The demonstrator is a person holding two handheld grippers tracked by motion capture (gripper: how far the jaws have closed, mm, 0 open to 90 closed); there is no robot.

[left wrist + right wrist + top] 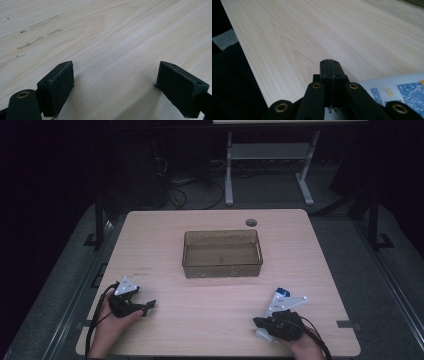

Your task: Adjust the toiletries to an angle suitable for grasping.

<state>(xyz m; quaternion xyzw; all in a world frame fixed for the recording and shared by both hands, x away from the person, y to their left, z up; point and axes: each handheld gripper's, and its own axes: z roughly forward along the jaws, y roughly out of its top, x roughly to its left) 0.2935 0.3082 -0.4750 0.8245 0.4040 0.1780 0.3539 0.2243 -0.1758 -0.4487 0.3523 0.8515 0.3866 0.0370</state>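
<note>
A clear brownish plastic bin stands empty at the middle of the light wooden table. My left gripper rests near the front left in a hand, and its jaws stand wide apart over bare wood. At the front right, my right gripper points left, its jaws pressed together with nothing seen between them. A white packet with blue print lies flat just beside the right gripper; a white bit pokes out under it in the high view.
A round cable hole sits behind the bin. The table's front edge runs close to the right gripper, with dark floor beyond. A second table's white legs stand at the back. Faint scuff marks streak the wood ahead of the left gripper.
</note>
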